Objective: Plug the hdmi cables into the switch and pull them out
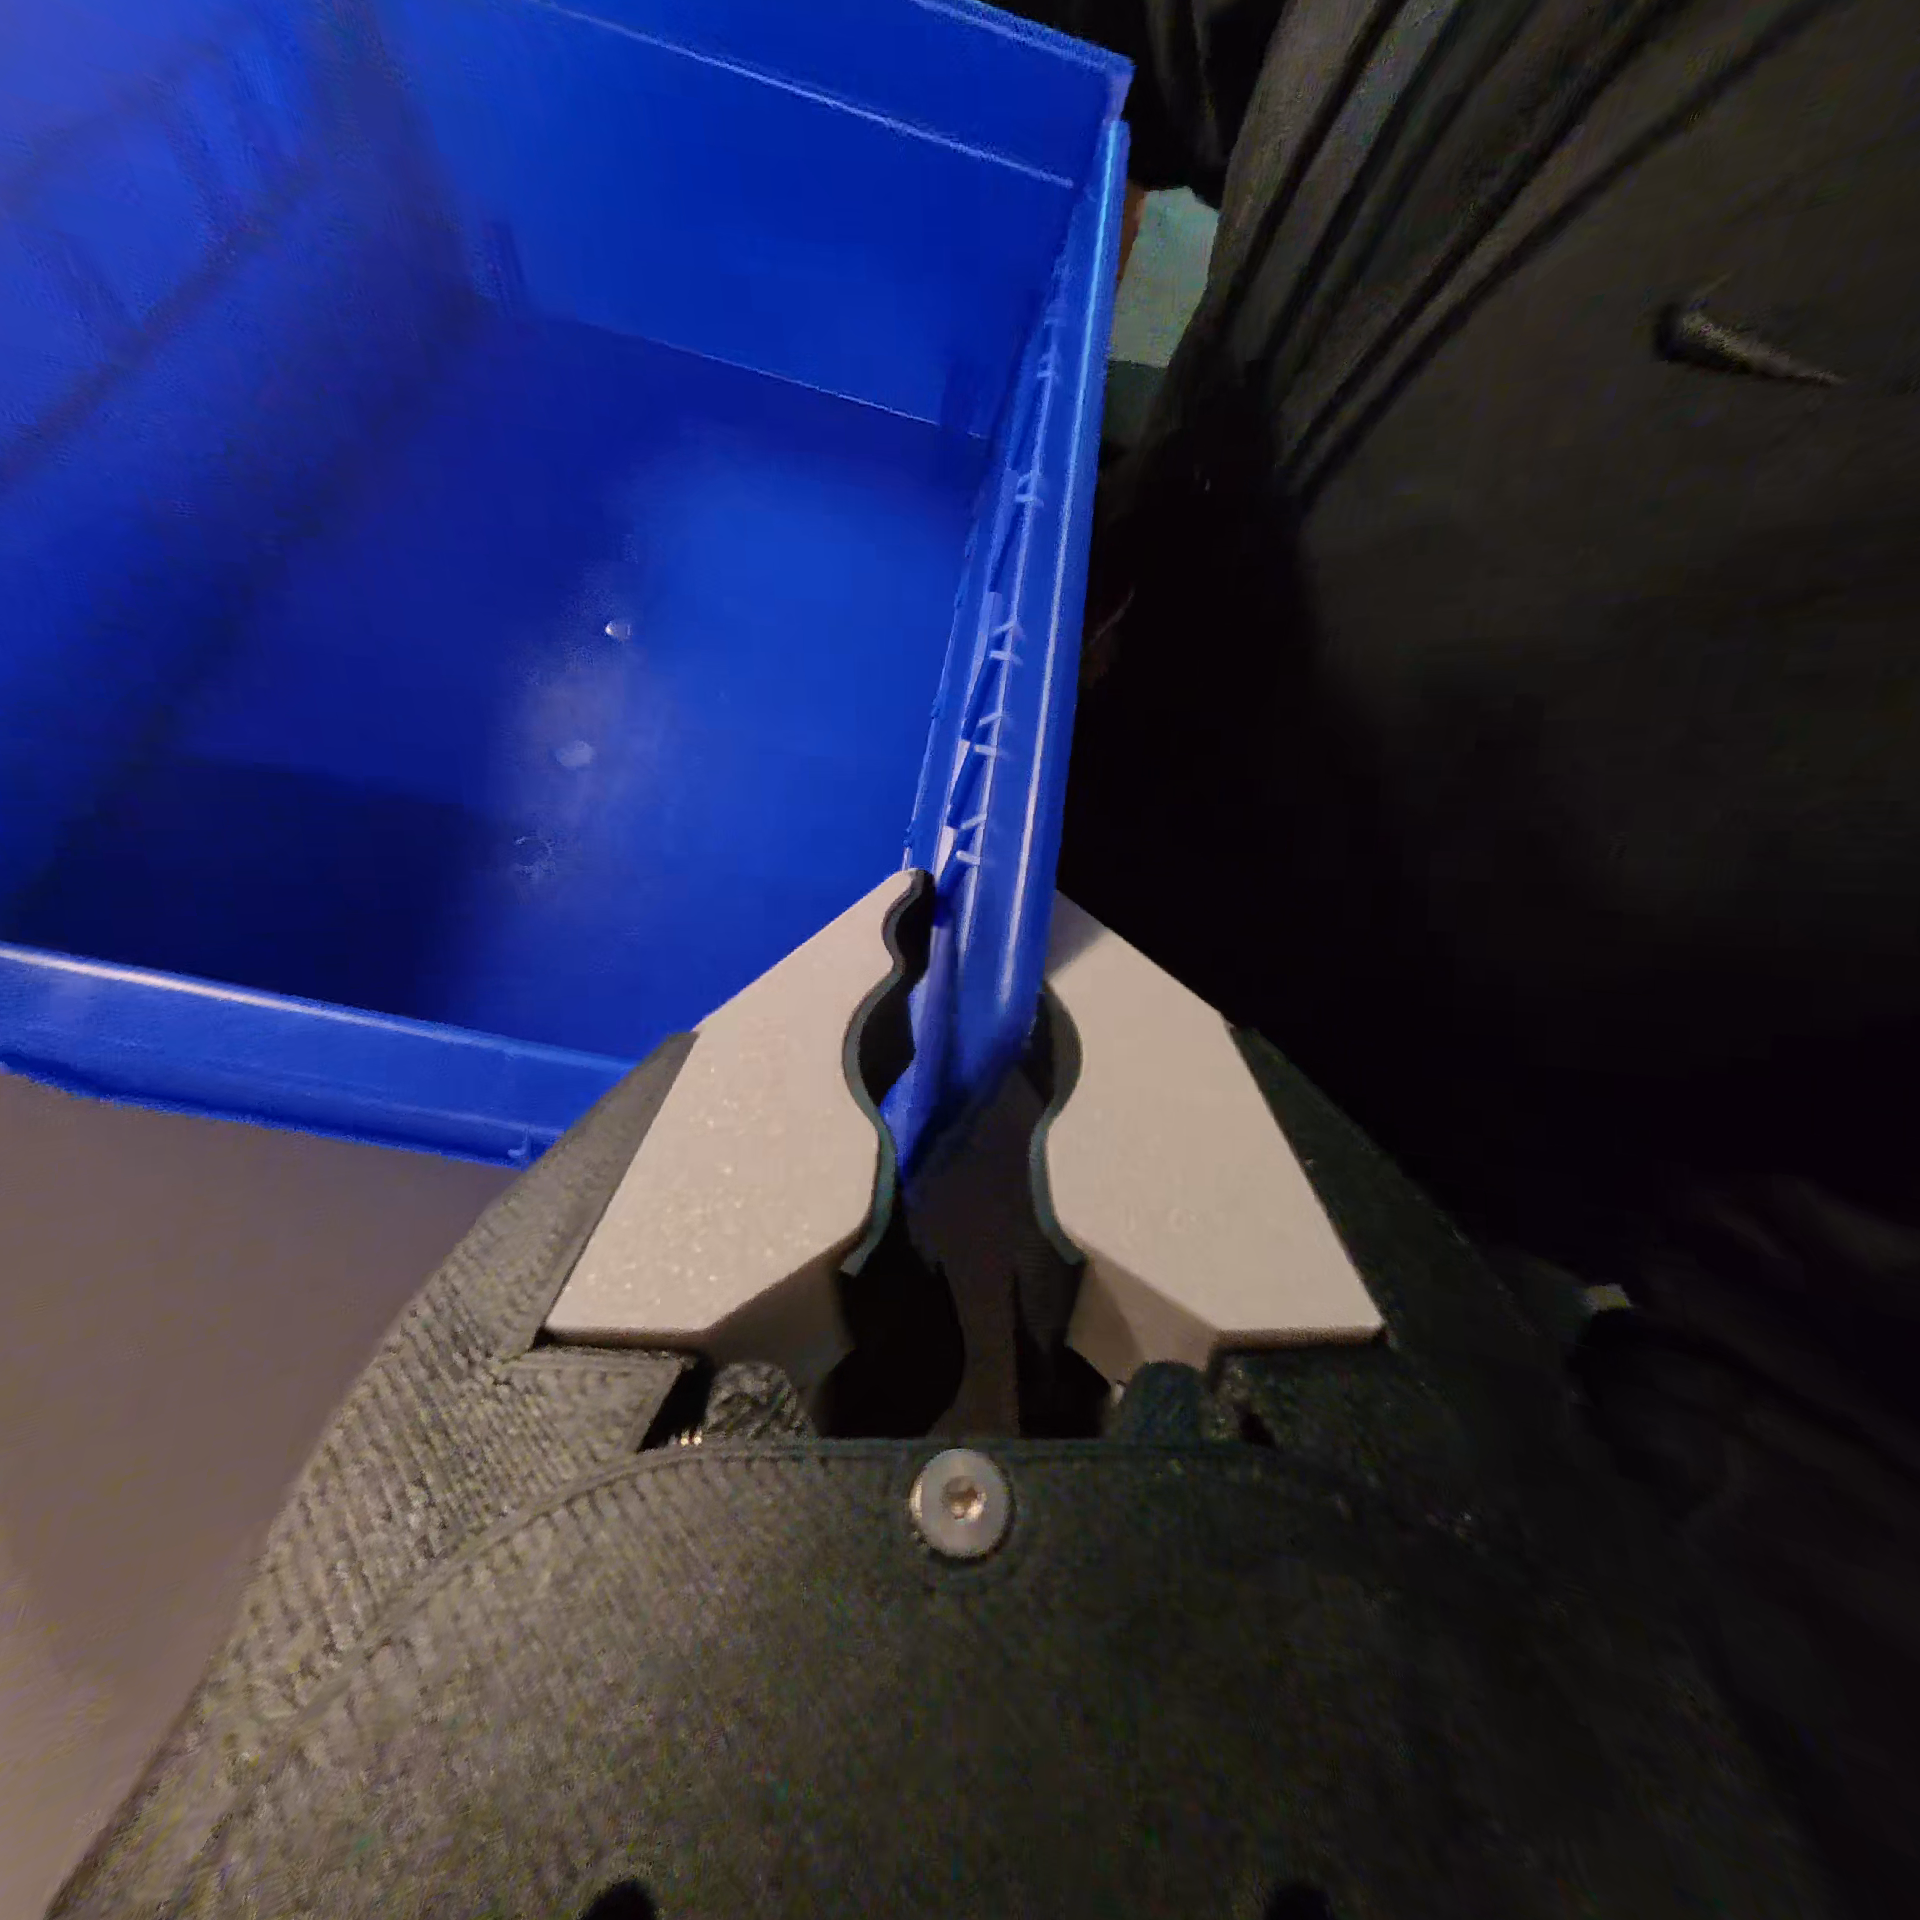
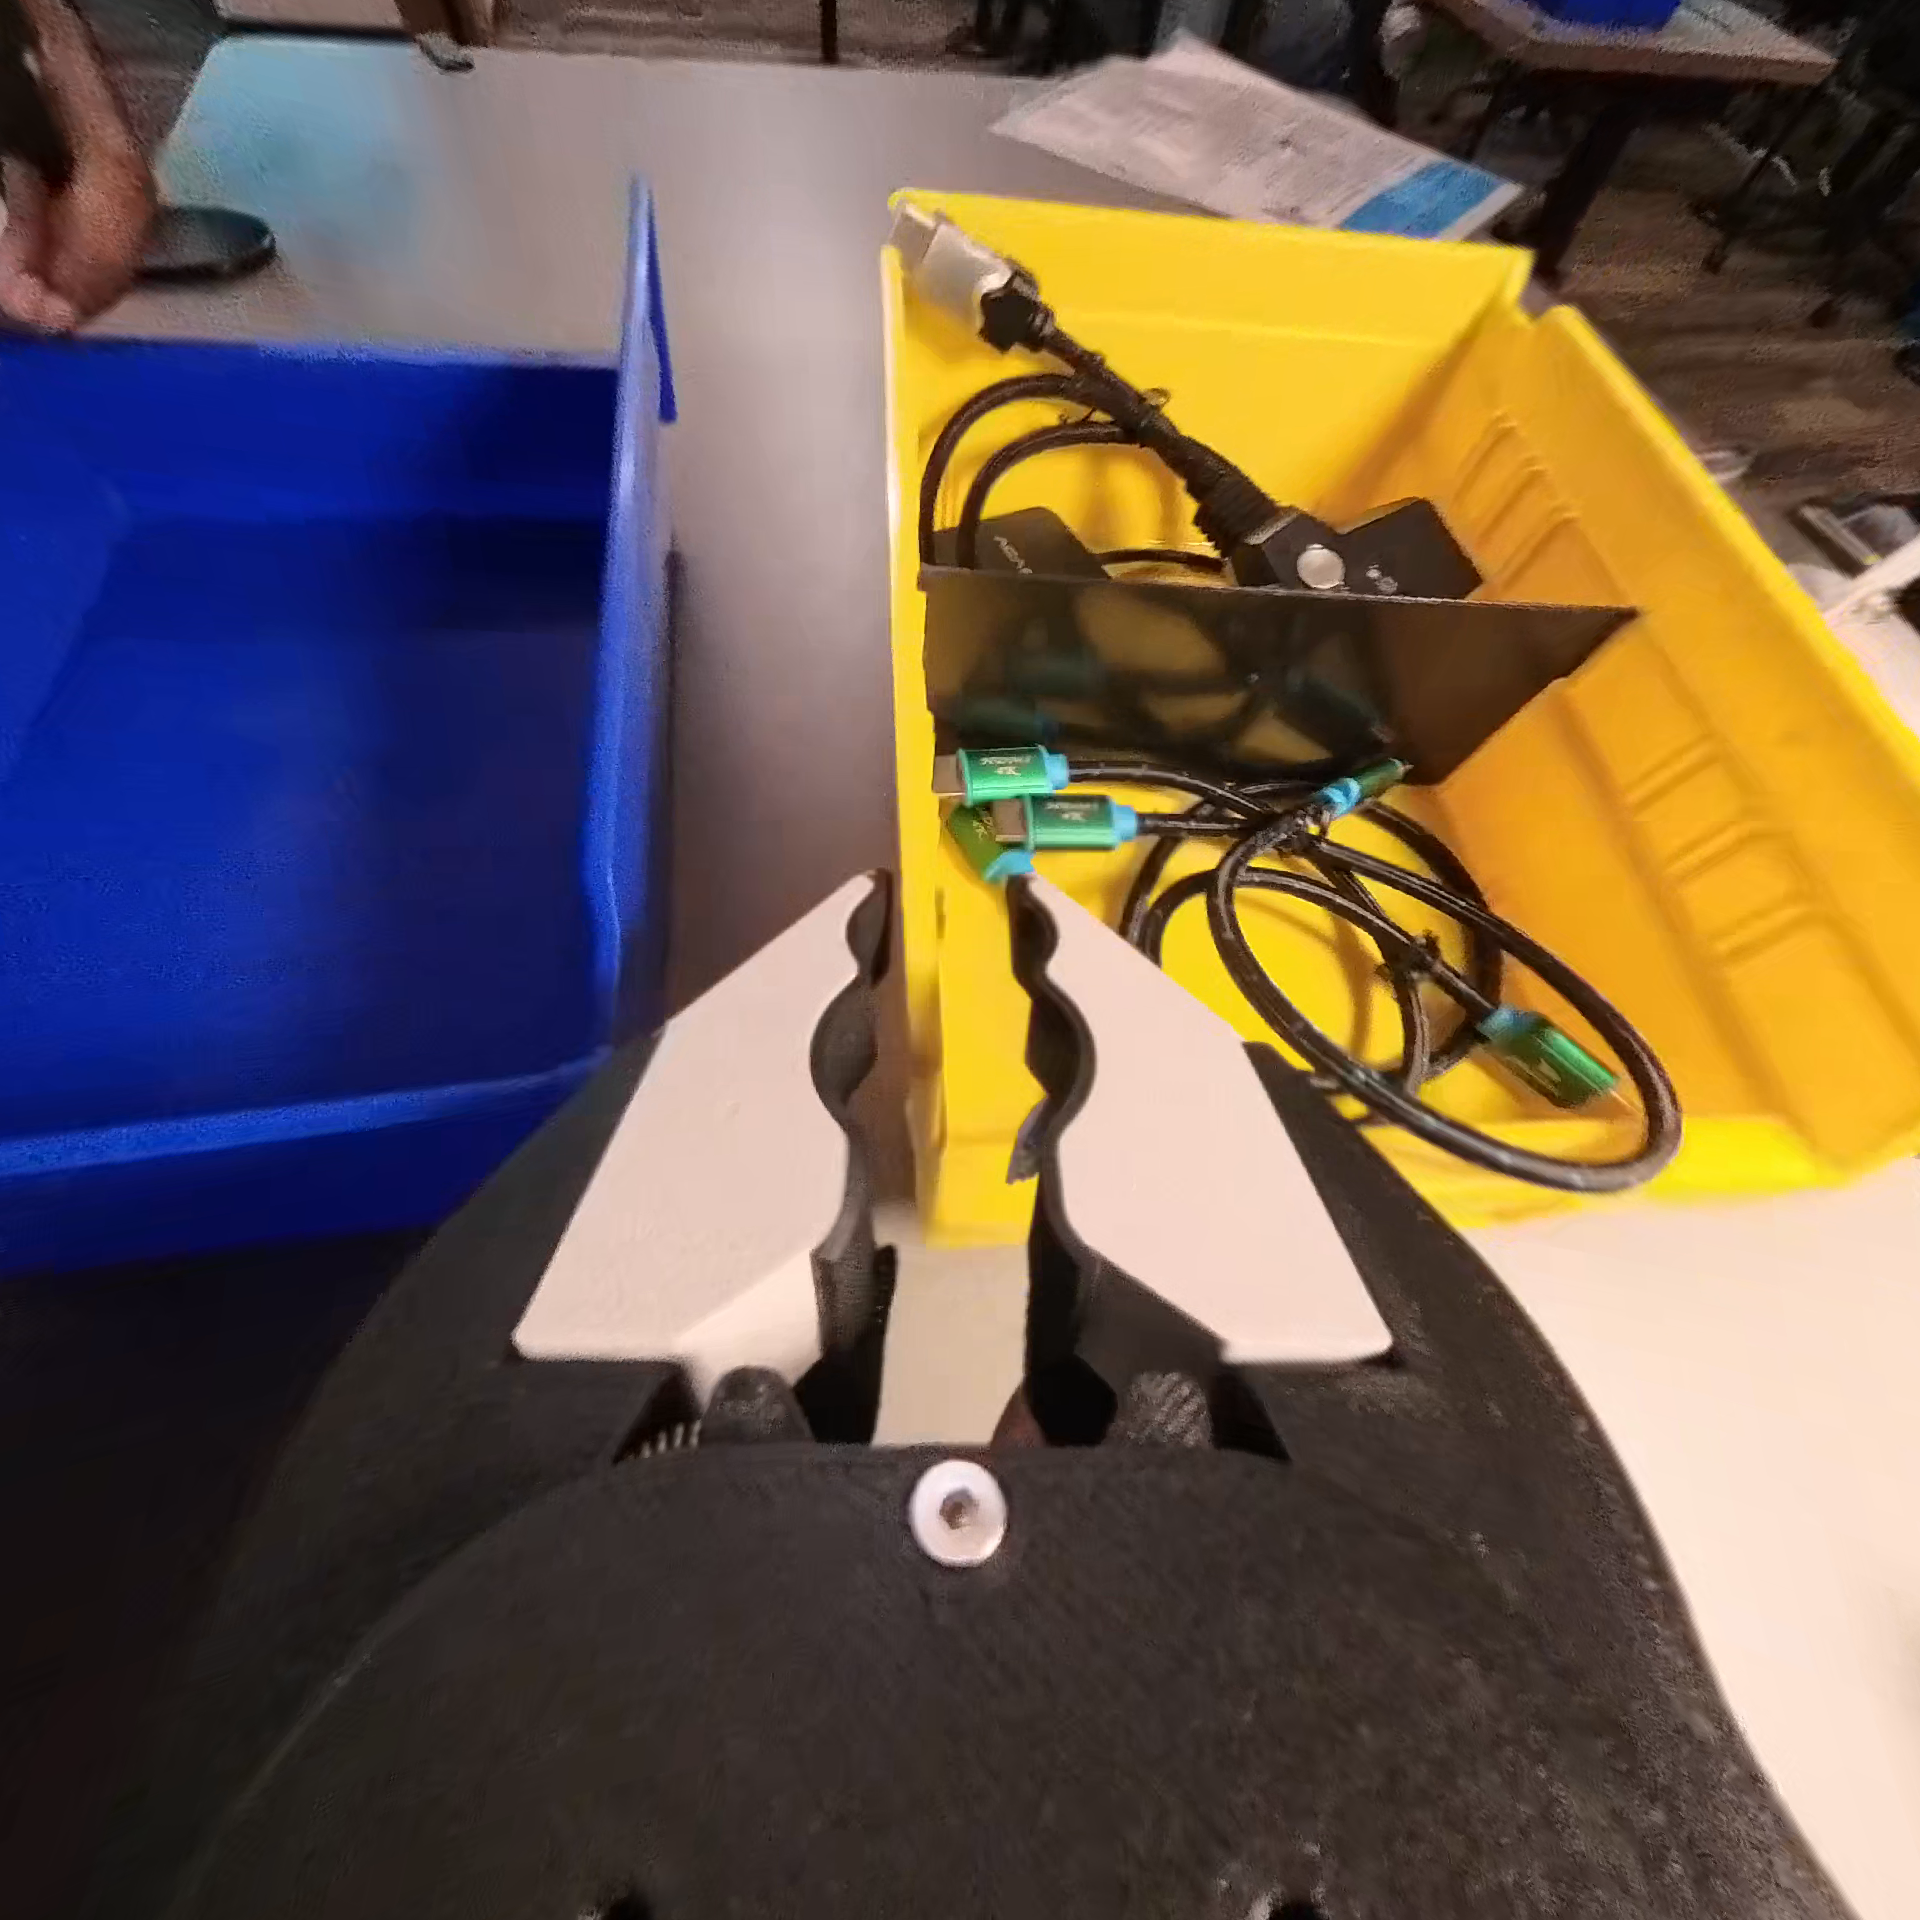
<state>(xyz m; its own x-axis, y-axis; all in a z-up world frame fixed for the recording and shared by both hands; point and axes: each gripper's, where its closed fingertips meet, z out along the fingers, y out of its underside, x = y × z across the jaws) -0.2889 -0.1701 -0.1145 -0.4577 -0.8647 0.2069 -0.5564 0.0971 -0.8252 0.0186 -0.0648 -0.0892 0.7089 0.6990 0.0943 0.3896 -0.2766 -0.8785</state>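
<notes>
Each claw: pale wedge fingers, wavy black pads, black textured body, silver screw.

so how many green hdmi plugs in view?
5 green plugs: three clustered at the yellow bin's near-left wall, one by its front, one half under the black divider; more may be hidden.

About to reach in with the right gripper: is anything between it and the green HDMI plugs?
Yes: the yellow bin's wall sits between the right gripper's fingers; the plugs lie just past it, uncovered.

Black divider hides part of the switch, perhaps.
</notes>
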